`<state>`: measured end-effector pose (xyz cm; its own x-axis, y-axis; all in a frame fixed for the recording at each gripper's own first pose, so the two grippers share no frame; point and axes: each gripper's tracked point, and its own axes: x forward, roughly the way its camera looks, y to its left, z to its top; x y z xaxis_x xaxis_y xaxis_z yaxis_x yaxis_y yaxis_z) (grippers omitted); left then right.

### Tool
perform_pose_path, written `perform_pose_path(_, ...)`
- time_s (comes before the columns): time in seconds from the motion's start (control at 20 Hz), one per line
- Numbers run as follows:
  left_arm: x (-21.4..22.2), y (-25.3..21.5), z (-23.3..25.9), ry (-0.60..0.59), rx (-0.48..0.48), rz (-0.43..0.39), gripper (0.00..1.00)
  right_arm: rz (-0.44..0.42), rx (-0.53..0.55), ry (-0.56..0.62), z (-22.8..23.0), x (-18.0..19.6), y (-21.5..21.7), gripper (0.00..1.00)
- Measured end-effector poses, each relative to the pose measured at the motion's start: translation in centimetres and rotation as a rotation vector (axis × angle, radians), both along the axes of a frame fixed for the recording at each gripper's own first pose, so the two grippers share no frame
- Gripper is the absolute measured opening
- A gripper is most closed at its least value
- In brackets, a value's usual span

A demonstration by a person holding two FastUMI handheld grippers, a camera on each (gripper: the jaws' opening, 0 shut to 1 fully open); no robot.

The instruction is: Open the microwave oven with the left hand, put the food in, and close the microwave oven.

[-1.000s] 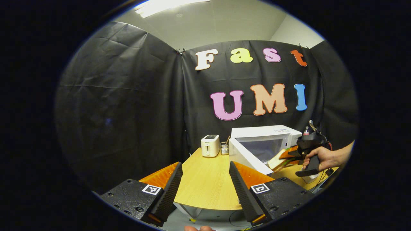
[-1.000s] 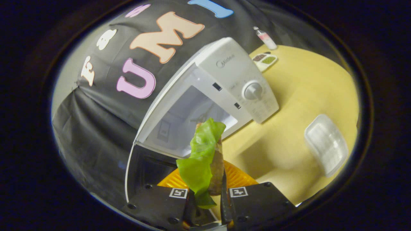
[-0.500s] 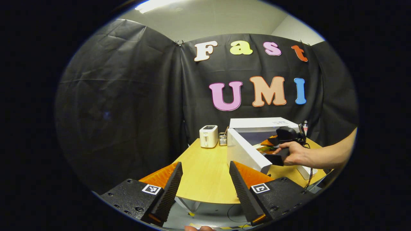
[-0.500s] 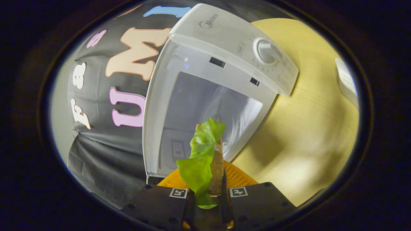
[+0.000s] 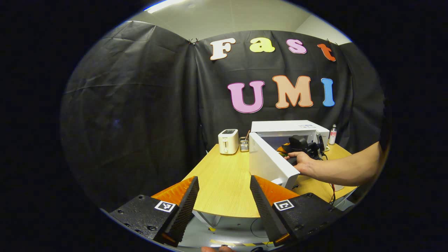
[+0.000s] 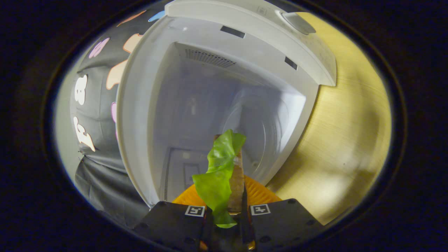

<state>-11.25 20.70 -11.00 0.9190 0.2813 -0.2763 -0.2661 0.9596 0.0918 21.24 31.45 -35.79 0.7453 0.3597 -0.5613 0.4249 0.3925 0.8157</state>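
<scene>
- Green lettuce on a sandwich (image 6: 224, 175) is clamped by the right gripper (image 6: 225, 218) at the open microwave oven (image 6: 224, 87) cavity.
- Left gripper (image 5: 224, 196) is held wide apart, empty, above the wooden table (image 5: 224, 189).

No legible text, labels etc.

Left gripper view: microwave oven (image 5: 287, 131) on the bench (image 5: 224, 182), far right part, door (image 5: 267, 162) swung open toward the camera. Toaster (image 5: 228, 141) left of it, small holder (image 5: 244, 144) between them. Bottle (image 5: 333, 134) right of the oven, near the wall.
</scene>
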Motion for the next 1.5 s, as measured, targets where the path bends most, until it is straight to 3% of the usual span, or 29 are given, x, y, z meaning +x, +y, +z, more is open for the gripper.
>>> perform_pose_path(0.35, -0.4, 0.1, -0.9, 0.035, -0.021, 0.023, 0.87, -0.079, 0.002, -0.026, -1.2, 3.5, 0.5, 0.33)
perform_pose_path(0.4, -0.3, 0.3, -0.8, 0.034, -0.016, 0.028, 0.87, -0.081, 0.007, -0.033, -1.3, 3.8, 0.7, 0.25)
perform_pose_path(0.45, -0.2, 0.4, -0.7, 0.033, -0.012, 0.032, 0.87, -0.083, 0.002, -0.032, -1.5, 4.0, 1.0, 0.32)
perform_pose_path(0.6, -0.5, 0.5, -0.8, 0.031, -0.004, 0.040, 0.87, -0.083, -0.006, -0.046, -1.8, 4.5, 1.4, 0.34)
perform_pose_path(0.65, -0.6, 0.5, -0.8, 0.034, -0.004, 0.041, 0.87, -0.077, -0.014, -0.049, -1.9, 4.6, 1.3, 0.27)
perform_pose_path(0.75, -1.0, 0.7, -0.8, 0.033, -0.003, 0.048, 0.87, -0.062, -0.081, -0.030, -2.9, 4.1, 0.8, 0.38)
perform_pose_path(0.8, -1.0, 0.8, -0.8, 0.032, -0.002, 0.054, 0.87, -0.058, -0.112, -0.055, -2.4, 4.0, -0.2, 0.39)
perform_pose_path(0.85, -1.1, 1.0, -0.8, 0.032, -0.004, 0.059, 0.87, -0.051, -0.185, -0.065, -2.6, 4.1, -0.7, 0.67)
perform_pose_path(0.9, -1.3, 1.1, -0.9, 0.032, -0.006, 0.063, 0.87, -0.045, -0.266, -0.087, -2.4, 4.3, -1.6, 0.73)
perform_pose_path(0.95, -1.3, 1.2, -0.9, 0.033, -0.008, 0.065, 0.87, -0.032, -0.329, -0.111, -2.1, 4.6, -2.1, 0.72)
perform_pose_path(1.1, -1.6, 1.3, -1.0, 0.031, -0.001, 0.059, 0.87, 0.046, -0.478, -0.125, -2.2, 4.3, -2.9, 0.81)
perform_pose_path(1.15, -1.6, 1.2, -0.8, 0.028, 0.000, 0.055, 0.87, 0.061, -0.538, -0.139, -2.2, 4.5, -3.3, 0.91)
perform_pose_path(1.25, -1.3, 1.1, -0.7, 0.023, 0.002, 0.049, 0.87, 0.095, -0.646, -0.174, -2.1, 4.2, -3.7, 0.92)
perform_pose_path(1.3, -1.3, 1.0, -0.8, 0.022, 0.004, 0.044, 0.87, 0.122, -0.676, -0.185, -2.5, 4.0, -3.5, 0.84)
perform_pose_path(1.35, -1.3, 0.9, -0.7, 0.020, 0.008, 0.040, 0.87, 0.144, -0.708, -0.201, -2.7, 4.0, -3.7, 0.84)
perform_pose_path(1.4, -1.5, 0.8, -0.6, 0.019, 0.013, 0.035, 0.87, 0.169, -0.741, -0.222, -2.5, 4.2, -3.9, 0.94)
perform_pose_path(1.45, -1.6, 0.8, -0.5, 0.017, 0.018, 0.031, 0.87, 0.202, -0.776, -0.251, -2.4, 4.4, -4.1, 0.96)
perform_pose_path(1.5, -1.7, 0.9, -0.4, 0.015, 0.020, 0.028, 0.87, 0.231, -0.811, -0.275, -2.2, 4.4, -4.3, 0.89)
